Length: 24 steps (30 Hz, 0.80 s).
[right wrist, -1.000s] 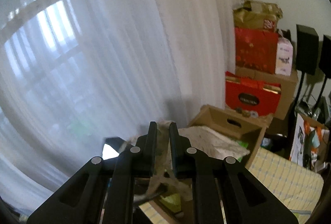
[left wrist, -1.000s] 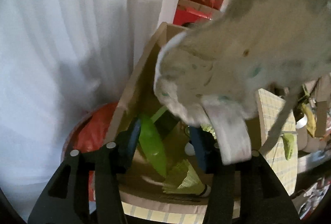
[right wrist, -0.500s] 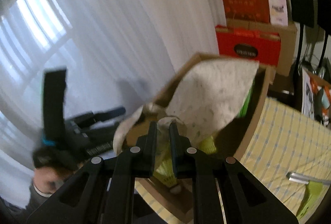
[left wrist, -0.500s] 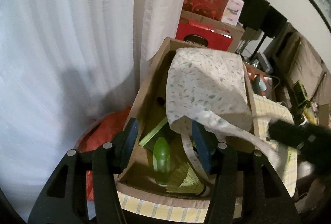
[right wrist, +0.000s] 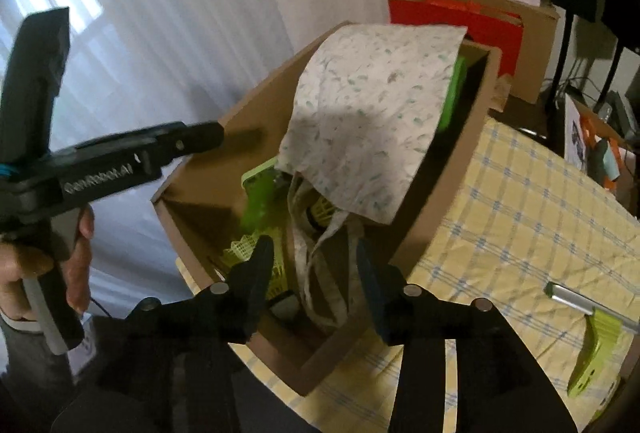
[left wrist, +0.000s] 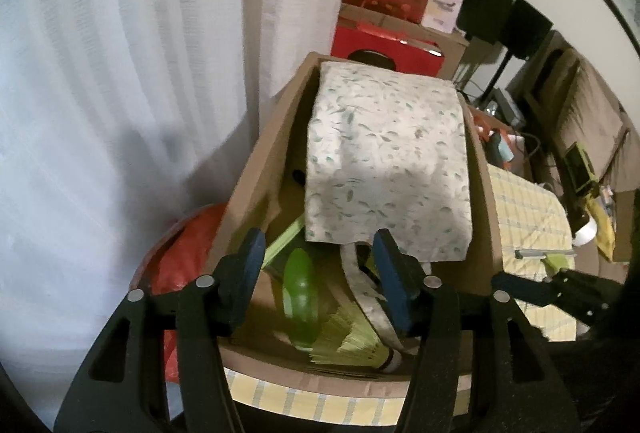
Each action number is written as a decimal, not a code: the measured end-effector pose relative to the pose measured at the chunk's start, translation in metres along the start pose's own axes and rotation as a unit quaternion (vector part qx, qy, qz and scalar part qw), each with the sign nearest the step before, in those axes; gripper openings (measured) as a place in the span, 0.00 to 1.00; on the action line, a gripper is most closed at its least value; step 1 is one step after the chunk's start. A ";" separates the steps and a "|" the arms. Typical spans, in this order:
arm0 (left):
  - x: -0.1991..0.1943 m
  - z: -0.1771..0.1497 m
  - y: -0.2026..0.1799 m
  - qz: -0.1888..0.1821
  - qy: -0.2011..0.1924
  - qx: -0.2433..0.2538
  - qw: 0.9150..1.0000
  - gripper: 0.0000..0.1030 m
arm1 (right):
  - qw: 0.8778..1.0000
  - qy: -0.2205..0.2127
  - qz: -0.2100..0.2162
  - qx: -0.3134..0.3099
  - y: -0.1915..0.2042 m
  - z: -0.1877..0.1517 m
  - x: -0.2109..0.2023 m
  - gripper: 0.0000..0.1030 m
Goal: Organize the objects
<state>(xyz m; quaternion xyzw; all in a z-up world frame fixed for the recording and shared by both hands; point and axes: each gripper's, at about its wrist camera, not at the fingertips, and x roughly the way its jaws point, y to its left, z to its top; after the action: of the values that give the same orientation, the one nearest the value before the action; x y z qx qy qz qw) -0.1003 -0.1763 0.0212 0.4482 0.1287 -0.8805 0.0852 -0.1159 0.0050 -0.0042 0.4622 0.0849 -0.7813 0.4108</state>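
right gripper (right wrist: 316, 265) opening, releasing tote bag (right wrist: 372, 113) into cardboard box (right wrist: 452, 169); left gripper (left wrist: 320, 269) spread, opening. next: withdraw clear of straps.

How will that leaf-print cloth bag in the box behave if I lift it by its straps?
The bag looks floppy: it drapes over the box contents and its straps hang in loose loops. Probably light, since it sags little. Lifted by the straps, it would likely swing and unfold.
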 end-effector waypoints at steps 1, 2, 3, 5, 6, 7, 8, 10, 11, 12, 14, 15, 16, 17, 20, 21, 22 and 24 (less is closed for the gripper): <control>0.000 0.001 -0.002 -0.001 -0.001 0.002 1.000 0.54 | 1.000 -0.008 -0.003 0.002 -0.004 0.000 -0.006 0.44; 0.000 -0.001 -0.006 -0.004 -0.002 0.005 1.000 0.56 | 1.000 -0.012 -0.007 0.004 -0.006 0.001 -0.008 0.44; 0.001 -0.001 -0.009 -0.005 -0.002 0.009 1.000 0.57 | 1.000 -0.017 -0.012 0.007 -0.009 0.000 -0.013 0.44; 0.000 -0.004 -0.016 -0.008 -0.005 0.015 1.000 0.63 | 0.999 -0.024 -0.024 0.013 -0.016 0.002 -0.019 0.45; 0.000 -0.004 -0.019 -0.008 -0.006 0.018 1.000 0.65 | 0.999 -0.028 -0.030 0.015 -0.021 0.002 -0.022 0.46; -0.001 -0.005 -0.023 -0.009 -0.009 0.022 1.000 0.68 | 0.999 -0.030 -0.034 0.016 -0.023 0.002 -0.025 0.49; -0.001 -0.006 -0.025 -0.009 -0.010 0.024 1.000 0.71 | 0.999 -0.032 -0.038 0.017 -0.025 0.001 -0.027 0.50; -0.002 -0.006 -0.031 -0.009 -0.011 0.027 1.000 0.76 | 0.998 -0.037 -0.047 0.018 -0.030 -0.001 -0.030 0.56; -0.002 -0.006 -0.034 -0.011 -0.011 0.028 0.999 0.79 | 0.997 -0.040 -0.055 0.020 -0.033 -0.003 -0.033 0.60; -0.002 -0.007 -0.037 -0.013 -0.011 0.028 0.999 0.81 | 0.997 -0.042 -0.060 0.022 -0.036 -0.004 -0.036 0.65; -0.002 -0.008 -0.041 -0.015 -0.013 0.031 0.999 0.86 | 0.996 -0.048 -0.070 0.027 -0.043 -0.008 -0.041 0.67; -0.002 -0.009 -0.043 -0.016 -0.013 0.033 0.999 0.86 | 0.995 -0.050 -0.076 0.030 -0.047 -0.009 -0.043 0.67; -0.003 -0.010 -0.047 -0.016 -0.013 0.037 0.999 0.86 | 0.995 -0.053 -0.082 0.033 -0.051 -0.012 -0.046 0.67; -0.003 -0.010 -0.050 -0.015 -0.014 0.040 0.999 0.87 | 0.994 -0.056 -0.091 0.036 -0.055 -0.014 -0.050 0.68; -0.003 -0.012 -0.059 -0.017 -0.014 0.048 0.999 0.87 | 0.991 -0.065 -0.107 0.045 -0.067 -0.022 -0.059 0.69; -0.003 -0.013 -0.063 -0.019 -0.014 0.051 0.998 0.87 | 0.990 -0.067 -0.112 0.049 -0.071 -0.024 -0.062 0.69; -0.003 -0.014 -0.067 -0.020 -0.015 0.055 0.998 0.87 | 0.989 -0.069 -0.118 0.053 -0.075 -0.027 -0.066 0.70; -0.003 -0.016 -0.076 -0.020 -0.016 0.063 0.998 0.88 | 0.987 -0.073 -0.133 0.058 -0.084 -0.032 -0.073 0.70</control>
<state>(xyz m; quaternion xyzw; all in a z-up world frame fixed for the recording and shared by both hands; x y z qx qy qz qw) -0.1065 -0.0989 0.0256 0.4358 0.0802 -0.8955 0.0407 -0.1381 0.1169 0.0146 0.4120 0.0695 -0.8640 0.2810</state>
